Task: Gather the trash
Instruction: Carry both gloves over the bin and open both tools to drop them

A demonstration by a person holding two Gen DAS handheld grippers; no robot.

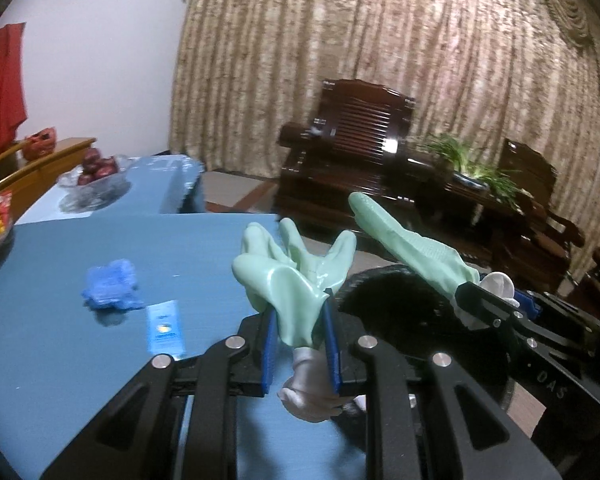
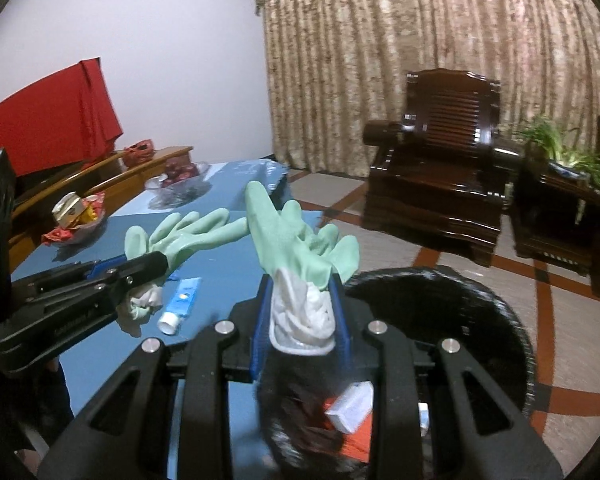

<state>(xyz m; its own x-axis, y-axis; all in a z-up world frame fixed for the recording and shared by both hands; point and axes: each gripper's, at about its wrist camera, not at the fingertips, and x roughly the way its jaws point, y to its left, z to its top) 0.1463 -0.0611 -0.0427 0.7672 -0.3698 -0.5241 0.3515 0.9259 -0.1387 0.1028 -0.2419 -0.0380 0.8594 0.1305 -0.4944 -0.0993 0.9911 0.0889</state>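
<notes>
Blue tabletop [image 1: 80, 360] runs back toward a heavy beige curtain [image 1: 380, 60], with a dark wooden armchair [image 2: 448, 168] on the tiled floor beyond.

Each gripper is clamped on one pale green rubber glove with a white cuff. The left gripper [image 1: 300, 344] has its blue pads closed on the left-hand glove [image 1: 296, 280] near the wrist, so the fingers splay upward and forward and the white cuff hangs below the jaws. The right gripper [image 2: 302, 312] pinches the right-hand glove [image 2: 300, 248] at the cuff, the green fingers standing up and away from the camera.

Just beyond and below the right gripper sits the round black trash bin [image 2: 460, 320], off the table's edge; a white box and something red already lie inside. The right glove hangs practically over the bin's near rim, its long axis pointing up and forward, so by my reading a simple release would drop it in. The left glove is nearer the table side and would need carrying rightward over the rim first.

Left on the table are a small blue-and-white tube [image 2: 182, 300] and a crumpled blue wad [image 1: 112, 286], well apart from both jaws. A glass bowl of dark red fruit [image 1: 98, 170] stands further back.
</notes>
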